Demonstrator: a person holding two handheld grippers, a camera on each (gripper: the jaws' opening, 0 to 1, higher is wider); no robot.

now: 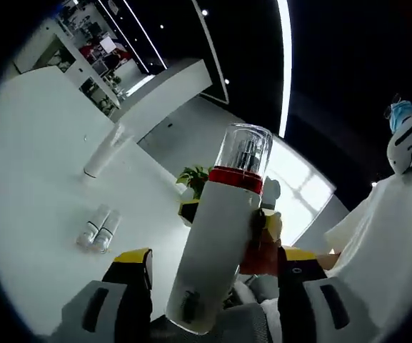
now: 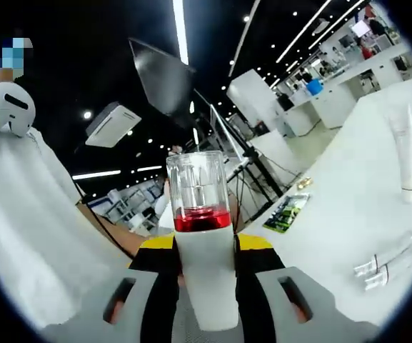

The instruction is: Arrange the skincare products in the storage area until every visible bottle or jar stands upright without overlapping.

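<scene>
Pump bottle [image 1: 220, 250]: white body, red collar, clear cap; centre of the left gripper view, leaning to the upper right, base low between the left gripper [image 1: 216, 264] jaws. Left jaw stands apart from the body on the lower left; right jaw sits just beside it, partly hidden, so whether this gripper has any grip cannot be told. A hand shows at the bottle's right side.

Same pump bottle [image 2: 204, 257] in the right gripper view: centre frame, cap uppermost, body pinched between the yellow-tipped jaws of the right gripper [image 2: 206, 257], both jaws pressed to its sides, narrowly apart.

White tube [image 1: 106, 153]: lying on the white table [image 1: 34, 164], upper left of the left gripper view; the same tube [image 2: 404, 157] at the right edge of the right gripper view.

Two small vials [image 1: 98, 229]: lying side by side, touching, on the table, left of centre, below the tube; seen also at lower right [image 2: 388, 261] of the right gripper view.

Potted plant [image 1: 195, 179]: behind the bottle, mid-frame.

Person in white garment [image 2: 27, 214]: left side of the right gripper view.
</scene>
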